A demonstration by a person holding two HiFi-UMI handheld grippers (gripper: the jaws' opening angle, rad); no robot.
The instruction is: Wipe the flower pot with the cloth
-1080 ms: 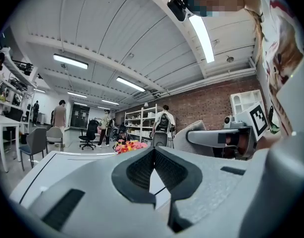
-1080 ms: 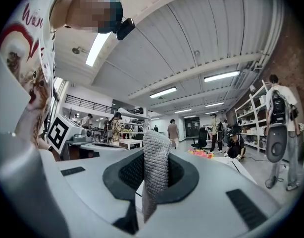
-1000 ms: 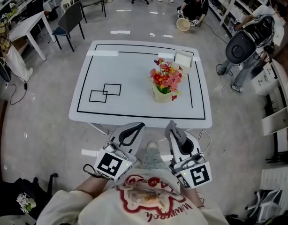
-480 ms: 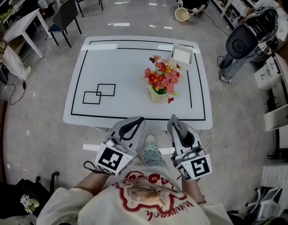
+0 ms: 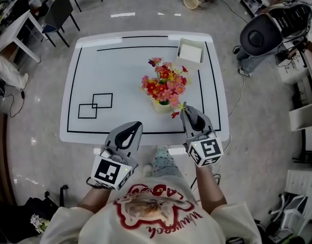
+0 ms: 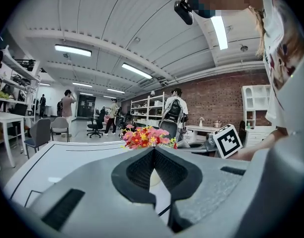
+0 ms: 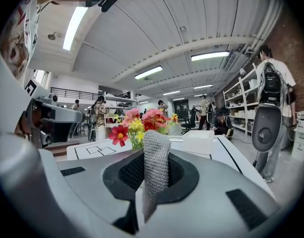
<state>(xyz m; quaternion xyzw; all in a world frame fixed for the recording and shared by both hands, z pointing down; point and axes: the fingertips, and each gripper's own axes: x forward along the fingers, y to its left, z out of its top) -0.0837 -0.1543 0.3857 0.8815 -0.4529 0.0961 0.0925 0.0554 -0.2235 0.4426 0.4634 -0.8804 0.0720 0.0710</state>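
Note:
The cream flower pot (image 5: 160, 106), filled with red, pink and yellow flowers (image 5: 163, 82), stands right of centre on the white table (image 5: 120, 70). My right gripper (image 5: 187, 110) reaches over the table's front edge, just right of the pot. It is shut on a grey knitted cloth (image 7: 154, 165), which stands up between its jaws in the right gripper view with the flowers (image 7: 138, 123) close behind. My left gripper (image 5: 134, 126) hovers at the front edge, left of the pot and apart from it. Its jaws are shut with nothing between them, and the flowers (image 6: 144, 137) show beyond.
A white box (image 5: 190, 52) sits at the table's back right corner. Two overlapping black outlined rectangles (image 5: 95, 104) mark the table's left side. A black chair (image 5: 58, 14) and a white side table (image 5: 13, 32) stand to the left. A person's backpack (image 5: 261, 34) is at the right.
Both grippers have come forward to the table's front edge. The right one has gone further and now sits beside the pot. The table appears nearer in the head view.

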